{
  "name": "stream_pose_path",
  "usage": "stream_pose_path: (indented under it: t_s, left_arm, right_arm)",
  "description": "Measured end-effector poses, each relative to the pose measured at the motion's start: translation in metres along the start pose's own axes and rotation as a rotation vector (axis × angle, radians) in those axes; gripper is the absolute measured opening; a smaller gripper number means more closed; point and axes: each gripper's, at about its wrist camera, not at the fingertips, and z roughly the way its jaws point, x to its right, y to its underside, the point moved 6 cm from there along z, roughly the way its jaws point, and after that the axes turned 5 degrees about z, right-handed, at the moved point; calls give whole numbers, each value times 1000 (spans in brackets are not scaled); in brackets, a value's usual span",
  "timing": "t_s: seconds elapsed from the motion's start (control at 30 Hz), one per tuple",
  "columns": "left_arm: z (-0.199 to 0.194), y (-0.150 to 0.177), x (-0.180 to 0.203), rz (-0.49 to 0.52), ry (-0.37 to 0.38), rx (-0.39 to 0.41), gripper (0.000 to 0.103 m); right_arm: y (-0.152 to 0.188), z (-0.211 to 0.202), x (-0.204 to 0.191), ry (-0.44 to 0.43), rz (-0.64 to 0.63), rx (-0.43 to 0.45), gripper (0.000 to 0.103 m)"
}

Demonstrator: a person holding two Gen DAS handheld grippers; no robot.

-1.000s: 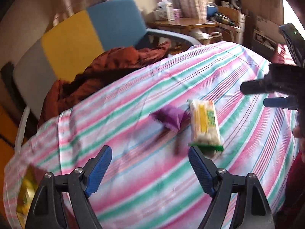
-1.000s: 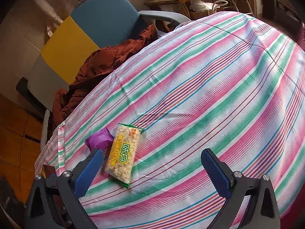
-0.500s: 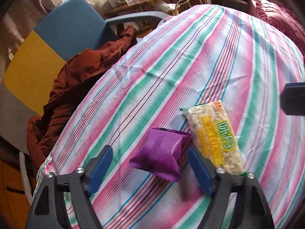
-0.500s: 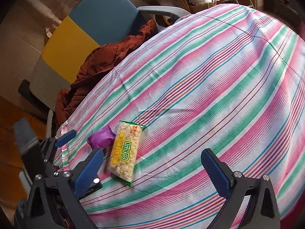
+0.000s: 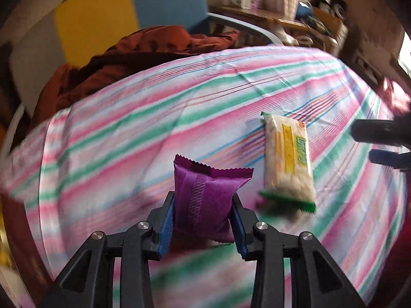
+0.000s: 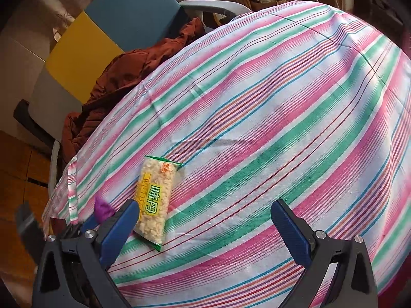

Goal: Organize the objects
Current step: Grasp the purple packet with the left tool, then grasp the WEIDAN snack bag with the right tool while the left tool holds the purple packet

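My left gripper (image 5: 203,213) is shut on a purple snack packet (image 5: 205,200) and holds it upright just above the striped cloth (image 5: 128,133). A clear packet of pale snacks with a yellow and green label (image 5: 287,159) lies on the cloth to its right. In the right wrist view the same snack packet (image 6: 155,200) lies by my open, empty right gripper (image 6: 205,220), just inside its left finger. A tip of the purple packet (image 6: 101,208) shows at the lower left there. The right gripper's fingers (image 5: 377,131) show at the right edge of the left wrist view.
The striped cloth (image 6: 269,128) covers a large surface. A rust-brown garment (image 6: 123,77) lies on a blue, yellow and grey chair (image 6: 102,25) behind its far edge. A cluttered wooden table (image 5: 277,15) stands further back.
My left gripper has closed on the purple packet, which lay flat between its open fingers before, and has lifted it upright. The right gripper has stayed open and nearly still.
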Motion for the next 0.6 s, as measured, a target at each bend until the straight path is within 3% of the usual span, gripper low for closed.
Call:
stream_pose_path:
  t_s: [0.13,0.27,0.4,0.6]
  left_arm:
    - [-29,40,0,-108,18,23,39]
    - [-41,63,2,-84,-46,35,39]
    - [-30,65,8,12,-104,71,40]
    - [-23,56,1,-5,-82,112,45]
  right_arm:
    - [3,1,-12,-15,-58,1,103]
    - [10,9,-23,-18,-111,-19,103]
    - [14,18,-26,-5,-140,-36,103]
    - [15,31,-24,22,-149,-48,103]
